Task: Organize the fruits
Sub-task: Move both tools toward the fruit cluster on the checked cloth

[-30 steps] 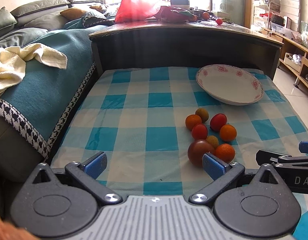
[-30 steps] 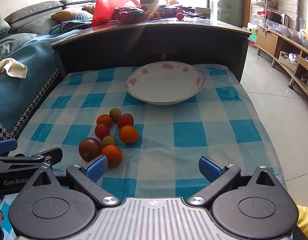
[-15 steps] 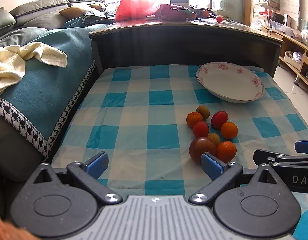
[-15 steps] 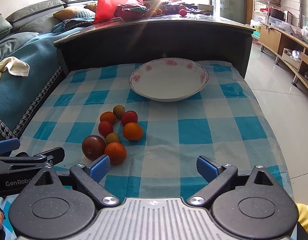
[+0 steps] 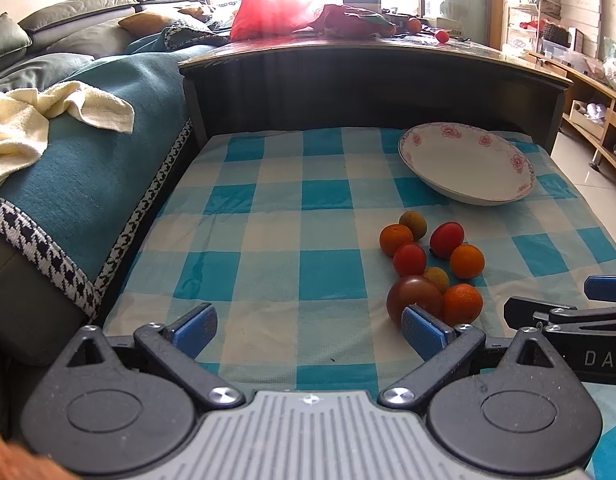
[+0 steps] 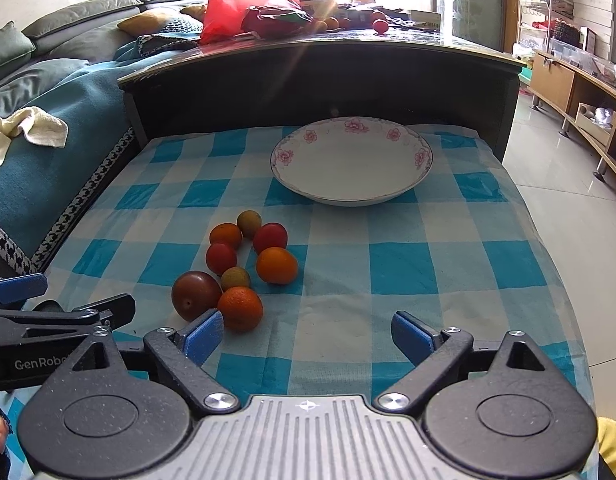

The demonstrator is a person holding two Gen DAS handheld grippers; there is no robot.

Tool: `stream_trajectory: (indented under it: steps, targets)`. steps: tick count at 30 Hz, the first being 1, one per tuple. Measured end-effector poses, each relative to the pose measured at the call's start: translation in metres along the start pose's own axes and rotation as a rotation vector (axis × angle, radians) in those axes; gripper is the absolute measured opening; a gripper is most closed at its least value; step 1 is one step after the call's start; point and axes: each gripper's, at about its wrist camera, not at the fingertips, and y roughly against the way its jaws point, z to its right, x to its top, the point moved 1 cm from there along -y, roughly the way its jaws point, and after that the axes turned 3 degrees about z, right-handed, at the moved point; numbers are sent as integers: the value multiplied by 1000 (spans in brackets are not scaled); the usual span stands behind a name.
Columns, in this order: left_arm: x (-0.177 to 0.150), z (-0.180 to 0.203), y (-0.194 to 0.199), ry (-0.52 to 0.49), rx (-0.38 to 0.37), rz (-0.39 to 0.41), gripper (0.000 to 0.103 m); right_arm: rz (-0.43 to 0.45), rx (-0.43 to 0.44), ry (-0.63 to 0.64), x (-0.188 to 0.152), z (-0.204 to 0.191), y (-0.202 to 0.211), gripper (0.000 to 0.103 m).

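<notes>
Several small fruits lie in a cluster (image 5: 431, 268) on the blue checked cloth: oranges, red tomatoes, yellowish ones and a dark plum (image 5: 413, 296). The cluster also shows in the right wrist view (image 6: 240, 268). A white flowered bowl (image 6: 351, 160) stands empty behind them, and it shows in the left wrist view (image 5: 465, 162) at the right. My left gripper (image 5: 308, 330) is open and empty, with its right fingertip just in front of the plum. My right gripper (image 6: 304, 334) is open and empty, with its left fingertip beside the nearest orange (image 6: 240, 308).
A dark raised counter (image 6: 319, 76) walls the back of the table, with a red bag (image 6: 244, 10) and more fruit on top. A teal sofa (image 5: 88, 152) with a cream towel (image 5: 36, 116) borders the left. The tiled floor (image 6: 567, 200) drops off on the right.
Both grippers have moved forward a little toward the fruit cluster and bowl, which look slightly nearer. Both stay open. No fruit has moved.
</notes>
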Motion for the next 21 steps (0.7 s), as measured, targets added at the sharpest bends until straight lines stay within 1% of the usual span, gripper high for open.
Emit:
stream_trajectory:
  steps: [7,9,11,18,21]
  targets:
    - [0,-4,-12,-5,-1,-19,103,-16,27,14,2,-3,-12,83]
    - [-1,-5,-13,-12,0,-12,103,-15,38,25,3,-4,-15,82]
    - [-2,-7,-15,-15,-1,-11,103,-12,53,45,3,-6,-17,79]
    - [-6,-17,-22,20,-13,-38,103,-25,109,100,5,-15,-28,73]
    - [-6,-21,-23,35,-17,-39,103,-30,126,127,5,-19,-32,68]
